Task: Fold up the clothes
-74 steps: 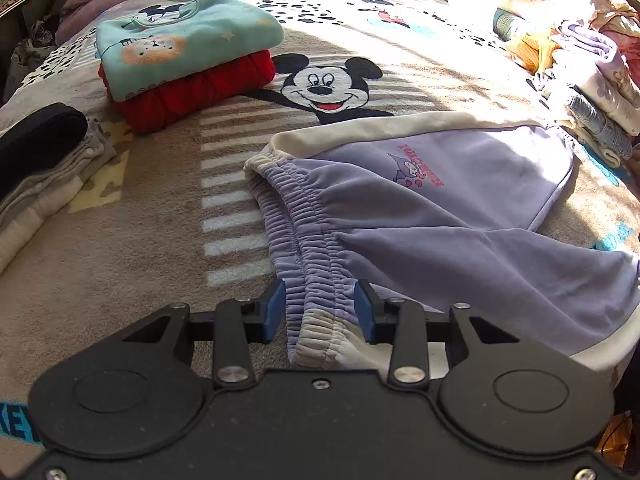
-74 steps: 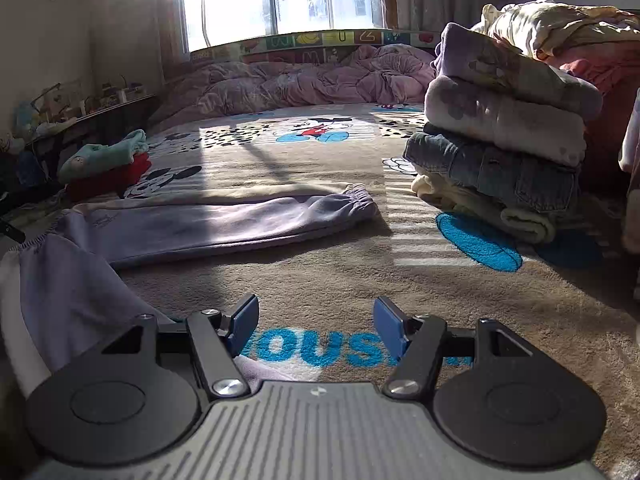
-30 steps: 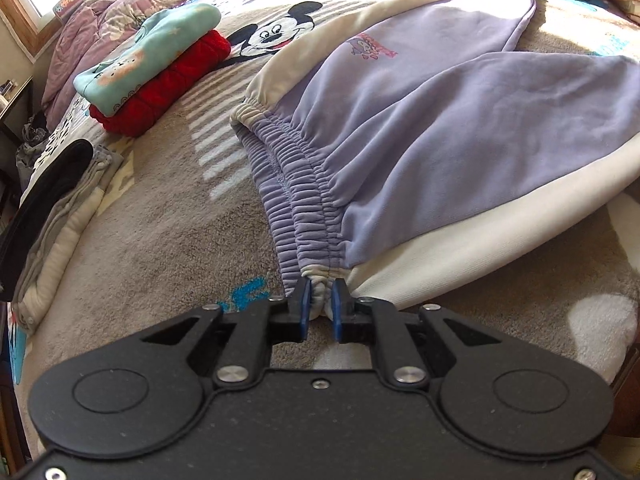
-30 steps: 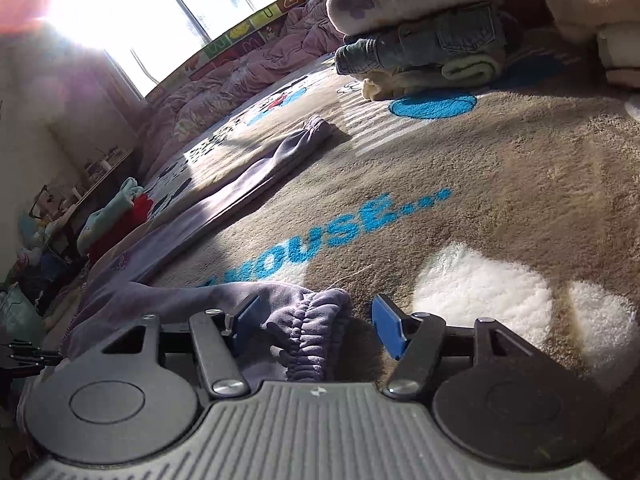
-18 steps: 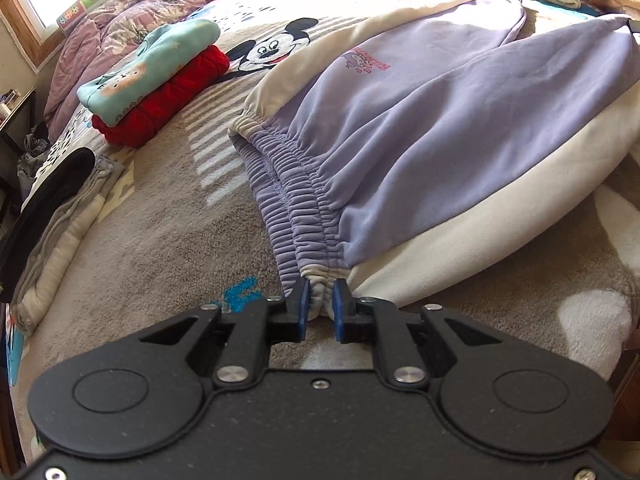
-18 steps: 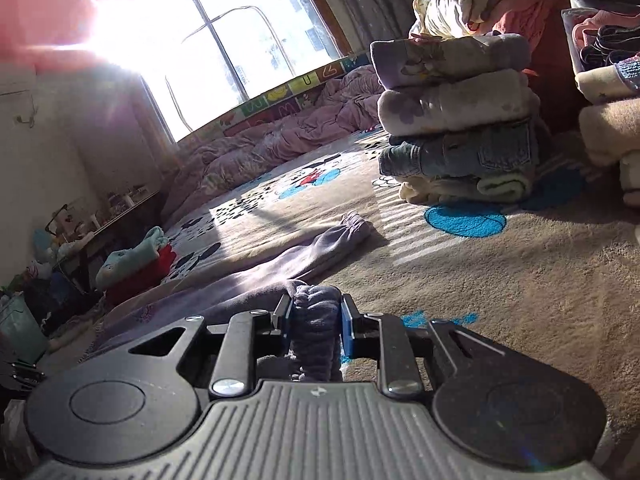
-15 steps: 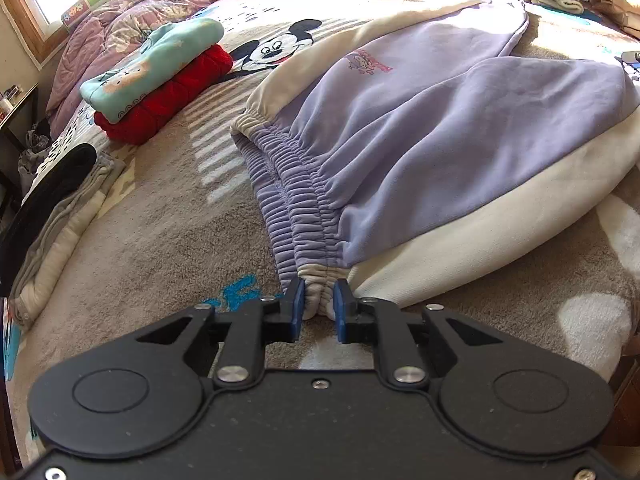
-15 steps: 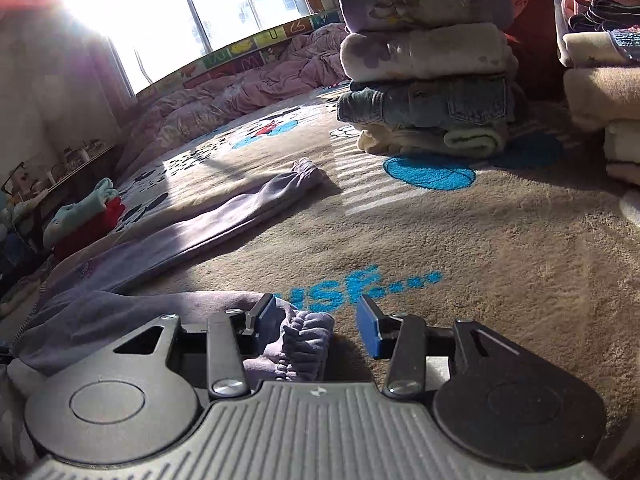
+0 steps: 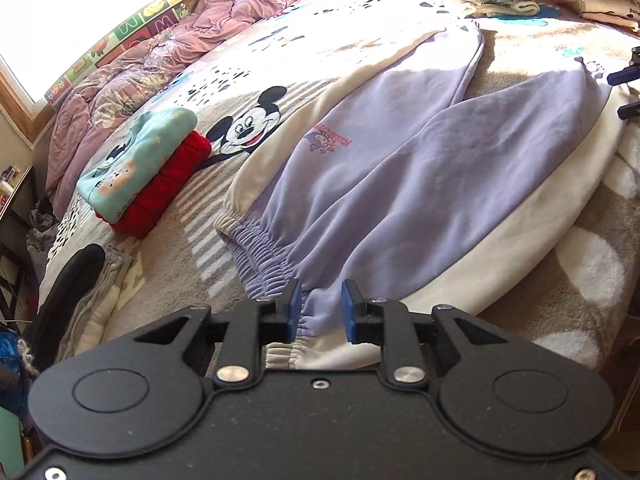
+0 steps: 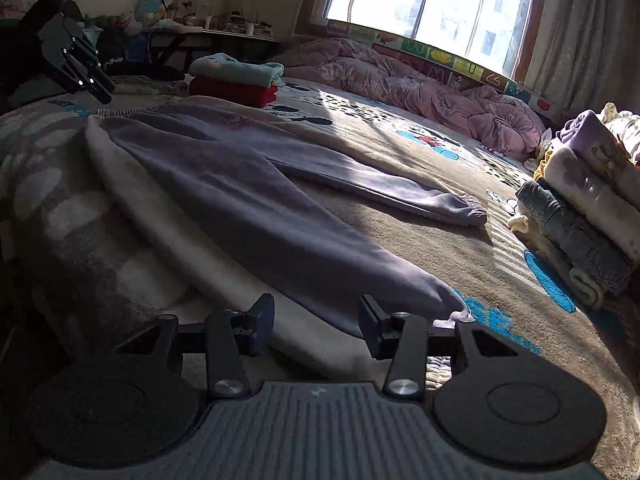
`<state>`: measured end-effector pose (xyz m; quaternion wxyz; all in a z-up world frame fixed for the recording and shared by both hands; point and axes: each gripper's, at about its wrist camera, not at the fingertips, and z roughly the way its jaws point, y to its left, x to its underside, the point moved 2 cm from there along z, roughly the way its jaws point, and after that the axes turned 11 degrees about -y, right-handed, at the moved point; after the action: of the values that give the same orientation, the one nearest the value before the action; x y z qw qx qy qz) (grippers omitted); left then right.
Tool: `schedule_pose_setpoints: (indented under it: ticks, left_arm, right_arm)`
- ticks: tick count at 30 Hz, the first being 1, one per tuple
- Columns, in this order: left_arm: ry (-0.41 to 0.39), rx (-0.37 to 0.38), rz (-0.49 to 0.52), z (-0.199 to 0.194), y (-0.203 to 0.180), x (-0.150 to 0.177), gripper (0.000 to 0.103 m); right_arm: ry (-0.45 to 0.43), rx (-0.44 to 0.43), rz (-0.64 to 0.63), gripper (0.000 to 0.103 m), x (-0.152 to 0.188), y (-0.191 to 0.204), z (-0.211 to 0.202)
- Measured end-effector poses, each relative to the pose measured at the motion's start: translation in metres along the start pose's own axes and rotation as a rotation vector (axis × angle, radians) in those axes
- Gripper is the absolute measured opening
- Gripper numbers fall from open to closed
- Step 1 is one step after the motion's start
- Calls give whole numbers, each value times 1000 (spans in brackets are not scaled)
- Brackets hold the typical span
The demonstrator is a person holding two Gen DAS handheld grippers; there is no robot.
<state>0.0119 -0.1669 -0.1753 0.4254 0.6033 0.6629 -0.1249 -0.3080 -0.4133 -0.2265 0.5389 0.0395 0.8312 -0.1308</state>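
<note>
Lilac sweatpants (image 9: 400,184) with cream side stripes lie spread on the Mickey Mouse blanket (image 9: 248,128), their legs fanned apart. My left gripper (image 9: 320,312) hovers at the near end of the elastic waistband (image 9: 260,248); its jaws are opening and the fabric between them is not pinched. In the right wrist view my right gripper (image 10: 316,326) is opening over the near leg (image 10: 280,232), with the cream stripe below the gap and the cuff (image 10: 448,308) just right of it. The far leg's cuff (image 10: 464,210) rests further back. Each gripper also shows in the other's view: right gripper (image 9: 628,76), left gripper (image 10: 76,68).
A folded teal top on a red one (image 9: 148,172) sits left of the pants. Grey and black clothes (image 9: 80,280) lie at the bed's left edge. A tall stack of folded garments (image 10: 592,208) stands at the right. A pink duvet (image 10: 420,80) lies under the window.
My left gripper let go of the waistband and lifted back. My right gripper released the cuff, rolled and drew back; the near leg now lies flat on the blanket.
</note>
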Motion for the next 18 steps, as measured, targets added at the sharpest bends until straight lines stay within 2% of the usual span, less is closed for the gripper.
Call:
schedule_pose_setpoints:
  ticks: [1, 3, 6, 9, 11, 13, 18]
  left_arm:
    - [5, 25, -5, 3, -7, 0, 20]
    - [33, 64, 16, 13, -23, 2, 20]
    - [88, 69, 59, 24, -37, 11, 20]
    - [92, 69, 20, 25, -33, 15, 20]
    - [79, 67, -5, 22, -29, 12, 20]
    - [48, 54, -15, 19, -27, 5, 20]
    - [-36, 76, -37, 16, -34, -16, 20]
  right_arm:
    - [1, 0, -2, 61, 0, 1, 1]
    - [-2, 3, 17, 62, 1, -2, 6]
    - [147, -37, 53, 62, 10, -5, 14]
    - [212, -47, 72, 61, 13, -10, 1]
    - [190, -35, 93, 60, 13, -9, -9]
    - [149, -28, 124, 53, 11, -9, -19]
    - [-38, -56, 136, 53, -28, 6, -10]
